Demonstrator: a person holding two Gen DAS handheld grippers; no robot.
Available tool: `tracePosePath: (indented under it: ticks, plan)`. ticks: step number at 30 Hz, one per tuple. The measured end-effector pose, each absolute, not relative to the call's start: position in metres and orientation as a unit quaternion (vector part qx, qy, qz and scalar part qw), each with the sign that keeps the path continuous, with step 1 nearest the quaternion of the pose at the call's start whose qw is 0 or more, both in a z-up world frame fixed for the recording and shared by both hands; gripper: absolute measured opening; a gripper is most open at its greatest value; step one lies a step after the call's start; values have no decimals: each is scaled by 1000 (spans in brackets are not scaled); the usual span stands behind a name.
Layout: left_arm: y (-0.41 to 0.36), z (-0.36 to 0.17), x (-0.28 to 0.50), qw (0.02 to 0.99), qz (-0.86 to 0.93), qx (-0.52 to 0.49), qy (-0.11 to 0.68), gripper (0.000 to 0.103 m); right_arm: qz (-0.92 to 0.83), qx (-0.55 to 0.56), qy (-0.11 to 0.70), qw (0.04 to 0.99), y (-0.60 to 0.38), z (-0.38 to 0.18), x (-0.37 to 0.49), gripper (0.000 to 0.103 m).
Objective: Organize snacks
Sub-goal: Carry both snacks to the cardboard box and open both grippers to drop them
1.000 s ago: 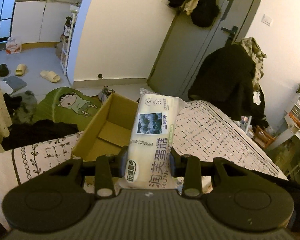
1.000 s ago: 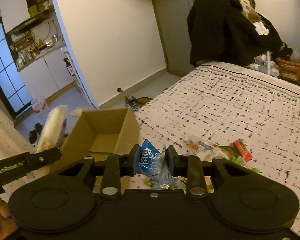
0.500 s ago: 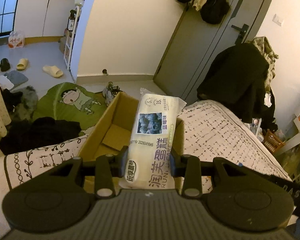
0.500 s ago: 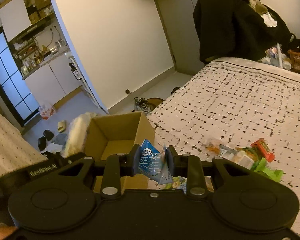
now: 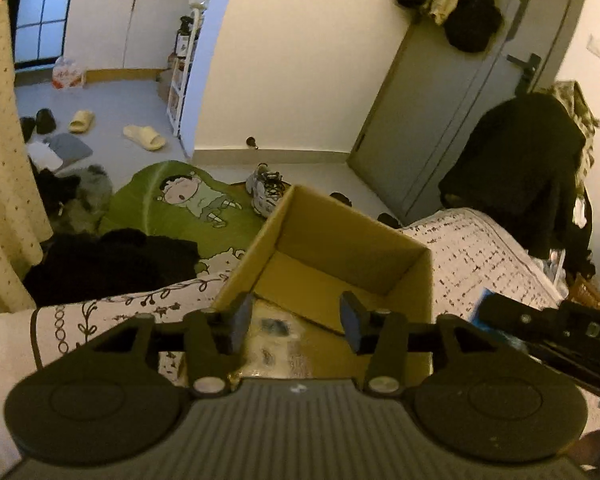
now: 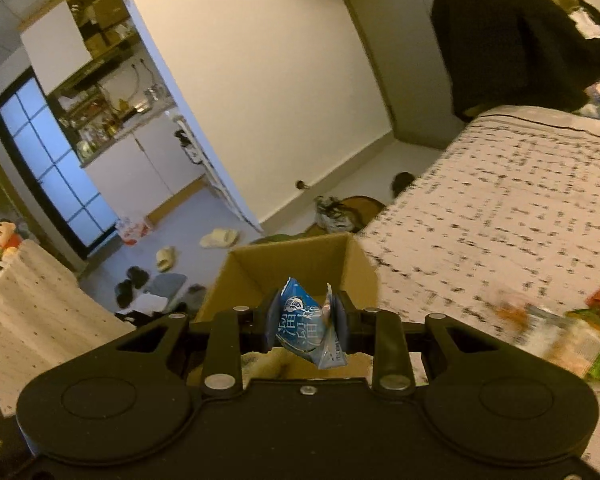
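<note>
My left gripper (image 5: 296,322) just opened, empty above the cardboard box (image 5: 340,240); my right gripper (image 6: 306,322) pinches a blue packet (image 6: 306,322). Loose snacks (image 6: 572,332) at three o'clock on the patterned bedspread (image 6: 520,200).

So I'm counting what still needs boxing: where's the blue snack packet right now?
In the right wrist view the blue snack packet is pinched in the right gripper, just in front of the open cardboard box at the bed's edge.

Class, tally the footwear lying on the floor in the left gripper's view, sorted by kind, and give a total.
Yellow slippers: 2
Grey-and-white sneakers: 1
Dark shoes by the curtain: 2, blurred, so uncertain
Total: 5
</note>
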State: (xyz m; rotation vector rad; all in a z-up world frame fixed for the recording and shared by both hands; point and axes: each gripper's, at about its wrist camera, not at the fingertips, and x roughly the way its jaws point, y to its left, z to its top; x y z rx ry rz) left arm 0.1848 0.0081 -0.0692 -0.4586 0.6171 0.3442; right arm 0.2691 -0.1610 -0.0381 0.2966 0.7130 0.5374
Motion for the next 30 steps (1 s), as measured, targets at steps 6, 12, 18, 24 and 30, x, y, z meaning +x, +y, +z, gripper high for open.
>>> tracePosePath:
  ticks: [6, 12, 18, 24, 30]
  plan:
    - [4, -55, 170, 922, 158, -217, 280, 71, 276, 155, 349, 882, -147, -41, 271, 29]
    - [14, -53, 161, 911, 176, -228, 296, 73, 289, 197, 347, 870, -149, -42, 266, 38]
    - [22, -46, 147, 904, 183, -249, 295, 84, 284, 181, 346, 876, -154, -31, 256, 67]
    - [23, -39, 144, 892, 189, -247, 327, 89, 233, 132, 340, 902, -169, -15, 238, 101]
    - [9, -23, 131, 911, 137, -252, 294, 103, 188, 101, 332, 919, -189, -2, 224, 103]
